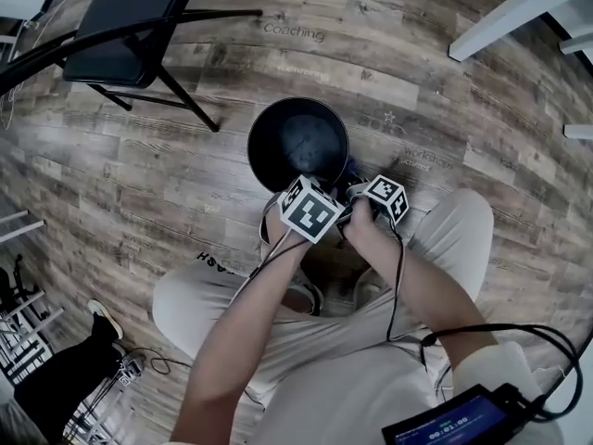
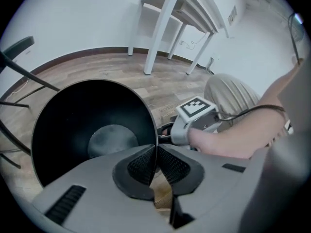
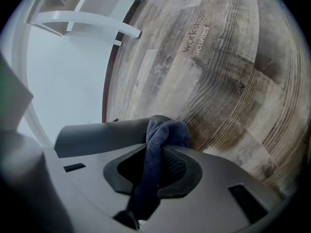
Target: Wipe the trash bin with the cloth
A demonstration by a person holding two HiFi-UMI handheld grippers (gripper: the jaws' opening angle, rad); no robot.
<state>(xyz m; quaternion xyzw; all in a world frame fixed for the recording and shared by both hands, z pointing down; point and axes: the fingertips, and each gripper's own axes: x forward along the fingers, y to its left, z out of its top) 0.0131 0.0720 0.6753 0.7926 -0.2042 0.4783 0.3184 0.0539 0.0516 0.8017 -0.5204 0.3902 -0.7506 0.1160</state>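
Wood-plank floor [image 1: 185,174], white wall [image 2: 73,23], white table [image 2: 160,33], black chair [image 1: 130,26].

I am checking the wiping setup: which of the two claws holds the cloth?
The right claw, closed on the dark blue cloth. The left claw instead pinches the rim of the black trash bin and carries no cloth.

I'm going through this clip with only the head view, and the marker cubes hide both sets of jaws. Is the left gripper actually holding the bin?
Observer: Yes. In the left gripper view, the left gripper is shut on the trash bin, with its thin rim clamped in the jaws.
Operator: And the right one, does it have anything?
Observer: The right gripper is shut on a dark blue cloth, which bunches up above the jaws.
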